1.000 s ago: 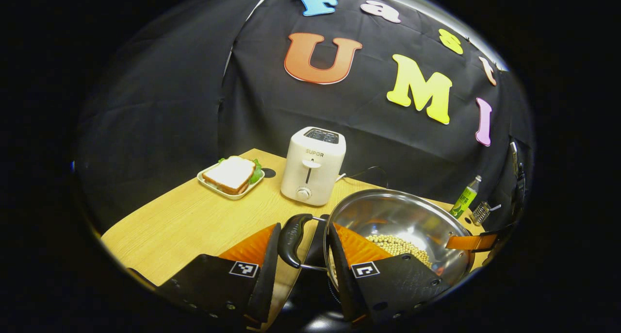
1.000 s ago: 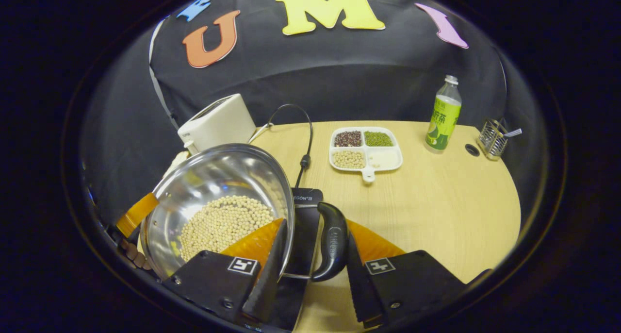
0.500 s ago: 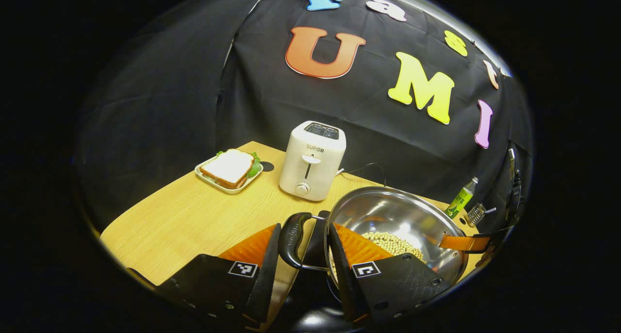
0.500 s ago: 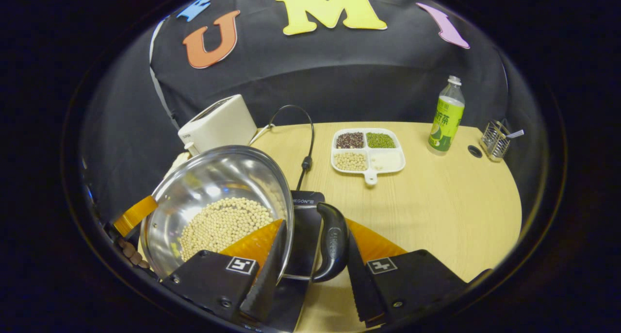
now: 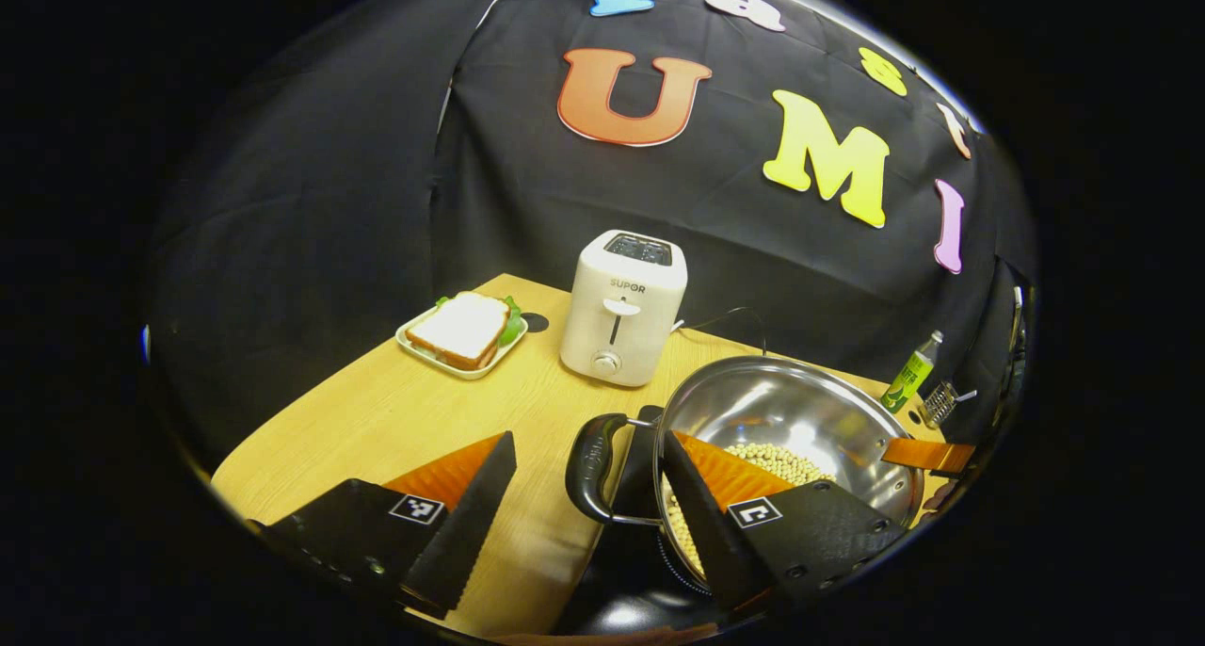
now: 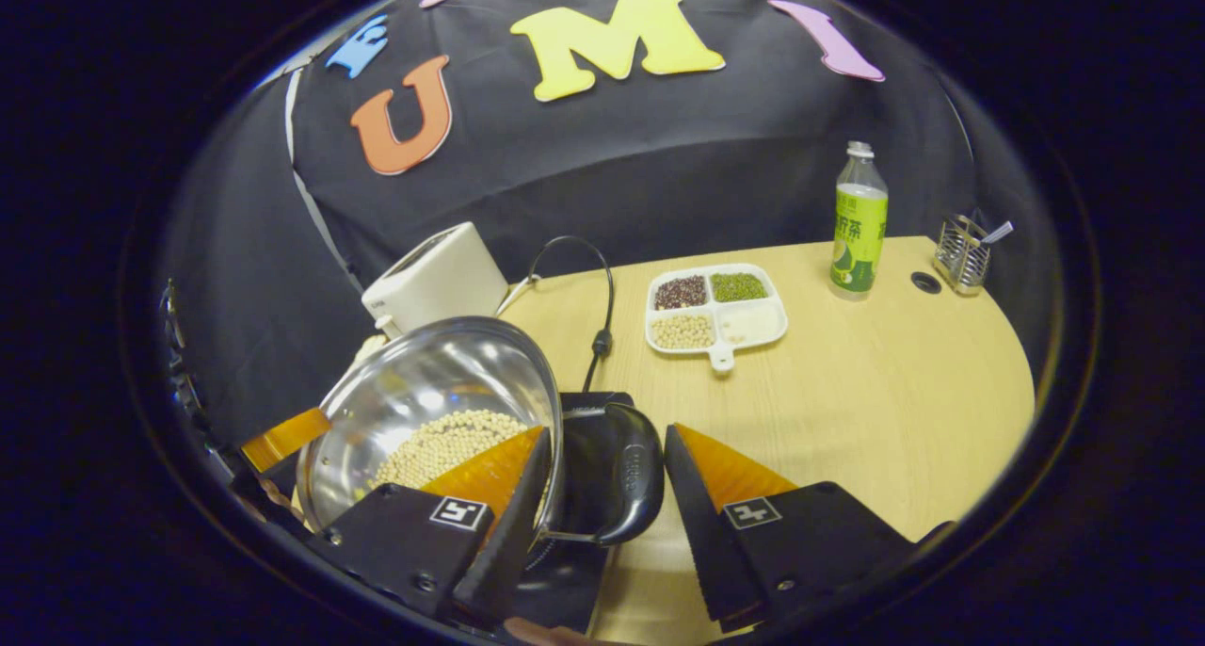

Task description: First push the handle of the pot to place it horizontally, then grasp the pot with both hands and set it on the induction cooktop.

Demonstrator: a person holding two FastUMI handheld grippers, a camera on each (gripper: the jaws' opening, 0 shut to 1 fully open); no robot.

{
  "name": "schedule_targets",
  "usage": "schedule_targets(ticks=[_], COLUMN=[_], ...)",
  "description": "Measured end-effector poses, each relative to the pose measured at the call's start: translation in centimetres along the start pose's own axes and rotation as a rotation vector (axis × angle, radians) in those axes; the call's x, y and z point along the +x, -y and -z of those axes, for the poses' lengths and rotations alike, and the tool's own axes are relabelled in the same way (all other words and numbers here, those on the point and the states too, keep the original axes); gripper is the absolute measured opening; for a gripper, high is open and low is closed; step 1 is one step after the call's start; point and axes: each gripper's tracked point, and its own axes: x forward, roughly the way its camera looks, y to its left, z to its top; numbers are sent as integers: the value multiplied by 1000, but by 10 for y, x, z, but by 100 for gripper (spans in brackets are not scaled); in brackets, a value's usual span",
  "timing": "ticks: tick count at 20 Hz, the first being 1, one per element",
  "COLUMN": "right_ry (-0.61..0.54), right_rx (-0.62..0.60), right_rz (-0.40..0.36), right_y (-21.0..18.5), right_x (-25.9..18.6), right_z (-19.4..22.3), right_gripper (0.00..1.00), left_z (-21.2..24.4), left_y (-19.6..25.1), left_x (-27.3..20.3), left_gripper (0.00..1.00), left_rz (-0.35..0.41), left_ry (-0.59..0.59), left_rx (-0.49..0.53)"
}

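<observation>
A steel pot (image 5: 791, 411) with pale beans in it rests on the black induction cooktop (image 5: 612, 613). Its near black handle (image 5: 588, 467) lies between the fingers of my left gripper (image 5: 588, 439), which is open, both fingers well clear of it. In the right gripper view the pot (image 6: 433, 392) sits over the cooktop (image 6: 588, 411). Its other handle (image 6: 631, 481) lies in the gap of my right gripper (image 6: 607, 434), which is open. One finger of that gripper reaches over the rim, and the other stands a little off the handle.
A white toaster (image 5: 621, 312) and a plated sandwich (image 5: 461, 331) stand at the back left. A divided tray of beans (image 6: 715, 307), a green bottle (image 6: 859, 222), a wire holder (image 6: 965, 250) and a black cable (image 6: 602, 316) sit on the wooden table (image 6: 866, 411).
My left gripper has opened wide and let go of its handle. My right gripper's fingers have parted slightly, and its handle has dropped flatter. The pot has sunk a little toward the cooktop.
</observation>
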Motion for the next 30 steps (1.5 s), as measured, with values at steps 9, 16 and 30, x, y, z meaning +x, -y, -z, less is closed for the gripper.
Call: schedule_targets(ticks=[9, 16, 30], right_ry=[153, 276, 564], right_rx=[53, 30, -113], right_rz=[-45, 10, 168], right_y=[24, 74, 130], right_x=[-72, -162, -327], right_z=[-14, -7, -30], right_gripper=[94, 95, 95], left_z=[-26, -35, -59], left_y=[10, 53, 150], left_x=[-55, -126, -268], left_gripper=[96, 96, 95], left_rz=[-6, 42, 172], left_ry=[124, 223, 403], left_rx=[20, 84, 182])
